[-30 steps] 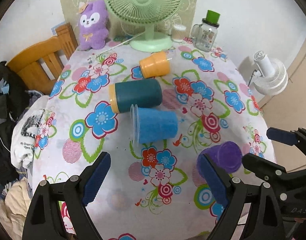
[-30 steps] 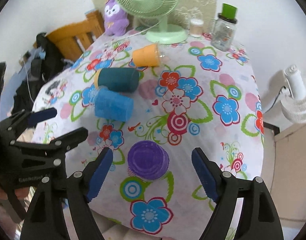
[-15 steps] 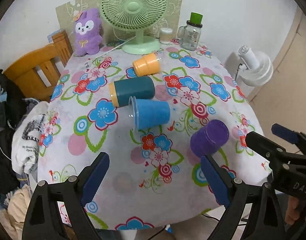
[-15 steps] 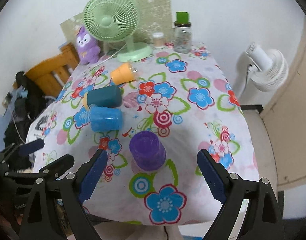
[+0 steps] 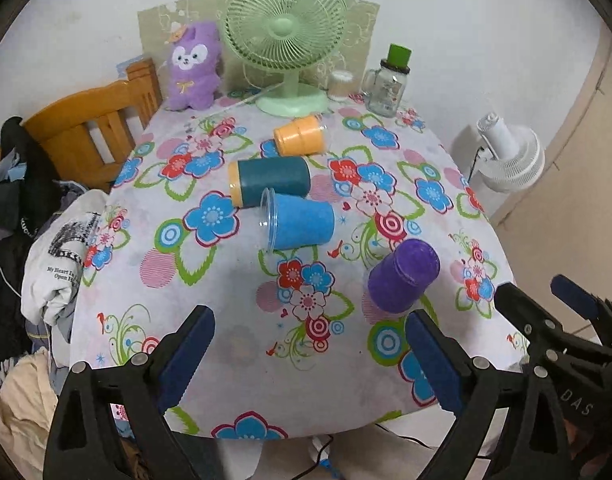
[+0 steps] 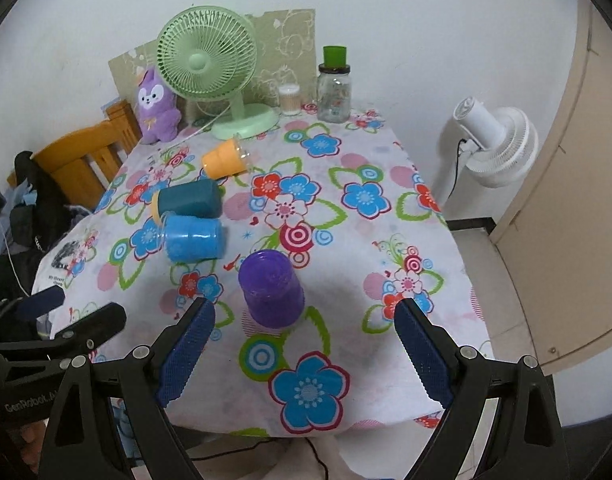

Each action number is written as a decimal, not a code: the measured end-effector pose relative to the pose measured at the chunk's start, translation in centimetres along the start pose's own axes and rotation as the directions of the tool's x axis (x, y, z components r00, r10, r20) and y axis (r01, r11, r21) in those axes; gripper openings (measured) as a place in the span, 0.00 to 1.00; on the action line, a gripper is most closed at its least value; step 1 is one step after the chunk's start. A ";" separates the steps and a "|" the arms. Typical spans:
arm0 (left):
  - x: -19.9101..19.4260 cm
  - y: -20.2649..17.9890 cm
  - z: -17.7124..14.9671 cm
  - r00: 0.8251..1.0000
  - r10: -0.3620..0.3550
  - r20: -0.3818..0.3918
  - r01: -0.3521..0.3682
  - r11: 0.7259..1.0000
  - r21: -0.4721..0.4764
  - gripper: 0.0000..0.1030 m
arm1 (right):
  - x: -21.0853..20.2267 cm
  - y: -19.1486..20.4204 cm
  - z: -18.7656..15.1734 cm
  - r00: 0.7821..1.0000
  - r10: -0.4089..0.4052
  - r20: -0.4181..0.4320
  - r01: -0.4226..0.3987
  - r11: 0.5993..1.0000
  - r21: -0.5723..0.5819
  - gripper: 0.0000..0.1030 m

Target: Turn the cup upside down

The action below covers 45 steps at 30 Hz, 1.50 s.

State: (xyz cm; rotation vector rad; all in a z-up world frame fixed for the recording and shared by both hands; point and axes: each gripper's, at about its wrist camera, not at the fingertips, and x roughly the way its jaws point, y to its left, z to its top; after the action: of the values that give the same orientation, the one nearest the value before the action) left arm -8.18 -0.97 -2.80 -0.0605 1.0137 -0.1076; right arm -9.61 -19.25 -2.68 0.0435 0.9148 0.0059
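Note:
A purple cup [image 5: 401, 280] [image 6: 272, 288] stands upside down on the flowered tablecloth [image 5: 234, 320] near the front edge. A blue cup [image 5: 300, 224] [image 6: 192, 238], a teal cup [image 5: 272, 180] [image 6: 188, 200] and an orange cup [image 5: 300, 141] [image 6: 224, 158] lie on their sides further back. My left gripper [image 5: 309, 356] is open and empty, back from the table's front edge. My right gripper [image 6: 304, 354] is open and empty, just in front of the purple cup. Each gripper shows in the other's view [image 5: 545, 312] [image 6: 70, 320].
A green desk fan [image 5: 286, 40], a purple plush toy [image 5: 194, 68], a small white container [image 5: 339, 86] and a glass jar with a green lid [image 5: 387, 80] stand at the table's back. A wooden chair [image 5: 86, 132] with clothes is at the left. A white floor fan [image 6: 493, 140] stands at the right.
Both grippers have pulled back and up from the table, so more of the table shows. The purple cup stays upside down where it was. The other cups have not moved.

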 end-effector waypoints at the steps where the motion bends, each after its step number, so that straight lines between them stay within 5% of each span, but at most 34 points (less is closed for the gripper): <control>1: -0.1 0.0 0.0 1.000 0.002 0.006 -0.002 1.000 -0.005 0.95 | -0.1 -0.1 0.0 1.000 -0.003 0.005 0.003 1.000 0.002 0.90; 45: -1.7 -1.6 -0.2 0.996 0.046 0.070 -0.046 0.999 -0.004 0.96 | -1.6 -1.2 0.0 0.999 -0.029 0.023 0.029 0.999 0.017 0.91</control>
State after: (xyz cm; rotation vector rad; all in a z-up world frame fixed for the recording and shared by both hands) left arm -9.36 -2.31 -1.33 -0.0431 0.9447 -0.0614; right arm -10.64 -20.44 -1.47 0.0453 0.8920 -0.0291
